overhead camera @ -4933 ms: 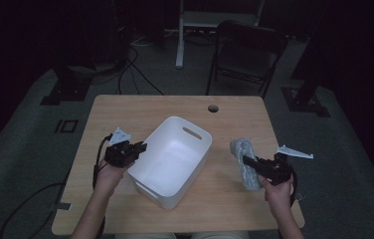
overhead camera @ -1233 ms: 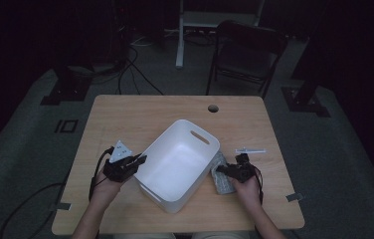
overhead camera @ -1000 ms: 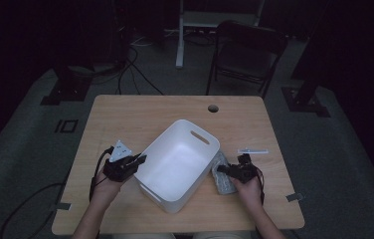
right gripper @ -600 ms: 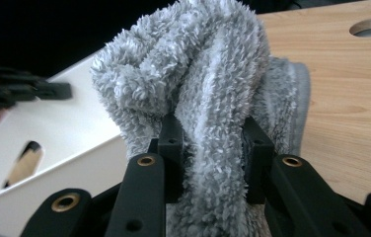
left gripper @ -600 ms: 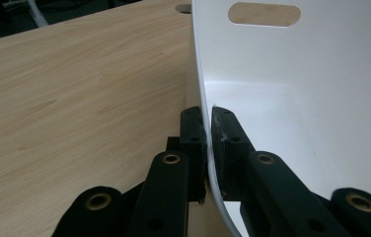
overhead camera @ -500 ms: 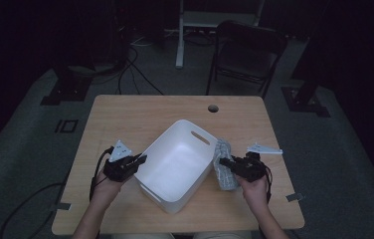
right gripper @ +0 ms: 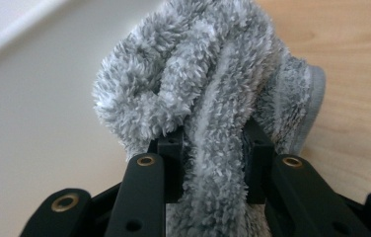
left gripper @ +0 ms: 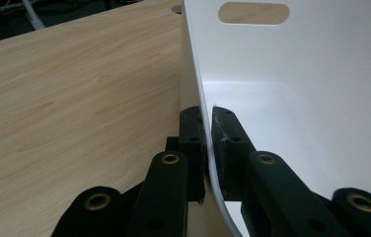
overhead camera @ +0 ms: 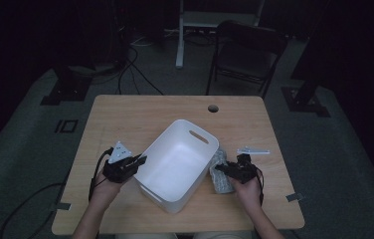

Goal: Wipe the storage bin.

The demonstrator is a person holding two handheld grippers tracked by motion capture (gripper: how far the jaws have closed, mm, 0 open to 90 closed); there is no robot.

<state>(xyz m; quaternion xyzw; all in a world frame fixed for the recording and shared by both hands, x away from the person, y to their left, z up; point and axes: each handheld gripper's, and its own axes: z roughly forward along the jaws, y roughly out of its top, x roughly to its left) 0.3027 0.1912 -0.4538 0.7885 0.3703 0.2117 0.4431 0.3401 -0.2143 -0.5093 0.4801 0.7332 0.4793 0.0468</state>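
on the left of the wooden counter [overhead camera: 125, 114], the left gripper [overhead camera: 136, 163] is clamped on the near left wall of the white bin [overhead camera: 177, 164], one of its jaws outside the rim and one inside, as the left gripper view shows close up. the bin sits at an angle in the middle of the counter, its handle slot on the far wall; just to its right the right gripper [overhead camera: 223, 169] has its jaws clenched on a fluffy grey towel [overhead camera: 220, 175], bunched between them right beside the bin's right wall
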